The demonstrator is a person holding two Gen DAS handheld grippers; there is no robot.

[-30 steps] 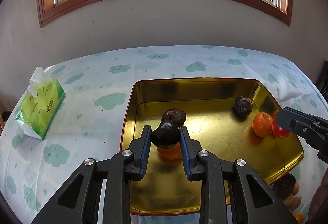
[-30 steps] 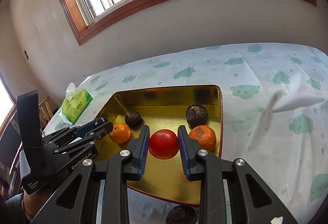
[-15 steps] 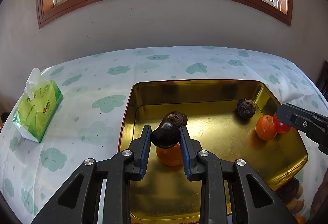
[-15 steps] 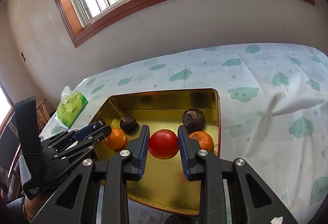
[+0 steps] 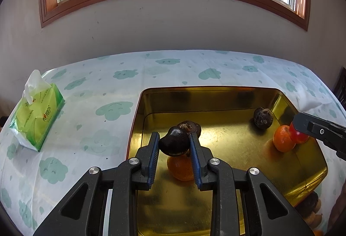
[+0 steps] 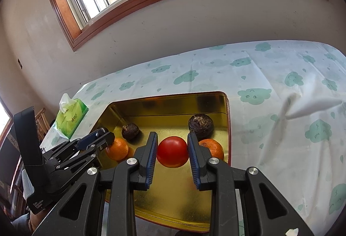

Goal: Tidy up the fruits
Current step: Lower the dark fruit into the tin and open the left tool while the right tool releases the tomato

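Hovering over the shiny gold metal tray (image 5: 138,119), the left gripper (image 5: 174,145) clamps a dark brown chestnut-like fruit (image 5: 174,143) and the right gripper (image 6: 172,150) clamps a round red tomato-like fruit (image 6: 172,151), apparently ready to set down inside.

The orange (image 5: 180,169) under the left claw (image 5: 174,145) is half hidden by the dark fruit (image 5: 174,143) it grips. Beyond the gold tray (image 5: 311,188) on the near right, several brown fruits (image 5: 308,208) are cut off by the picture's edge. In the right wrist view, another orange (image 6: 213,148) sits partly behind a claw finger (image 6: 194,156).
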